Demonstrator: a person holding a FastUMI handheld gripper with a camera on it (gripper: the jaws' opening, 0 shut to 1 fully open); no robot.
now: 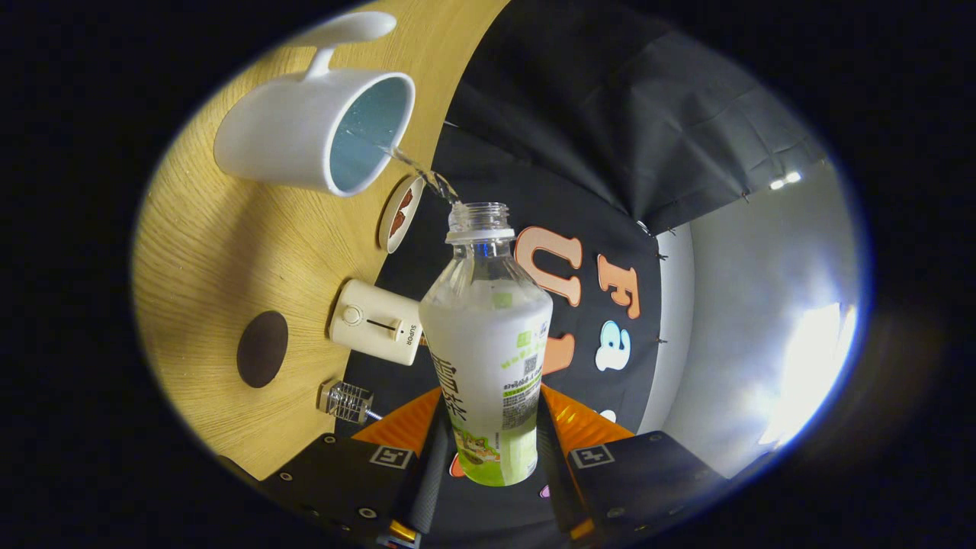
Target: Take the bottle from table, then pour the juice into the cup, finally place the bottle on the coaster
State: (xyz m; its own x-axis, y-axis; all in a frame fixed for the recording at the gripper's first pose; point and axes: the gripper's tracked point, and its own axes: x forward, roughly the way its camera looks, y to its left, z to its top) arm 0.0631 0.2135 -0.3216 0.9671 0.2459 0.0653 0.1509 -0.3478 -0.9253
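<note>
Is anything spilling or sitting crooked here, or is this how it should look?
Nothing stands out. The gripper is shut on the tilted bottle, and its thin stream lands inside the white cup. No liquid shows on the table.

Light is uneven here: a strong white glare (pixel 808 366) blows out the pale wall beyond the bottle (pixel 488 343), and two small lamps (pixel 785 181) glint above it. The wooden table (pixel 213 252) looks warm and evenly lit, with soft shadows under the cup (pixel 316 130). The fisheye bends the table edge hard. The rim blurs and dims; the gripper (pixel 488 457) clamping the bottle sits in shade.
</note>
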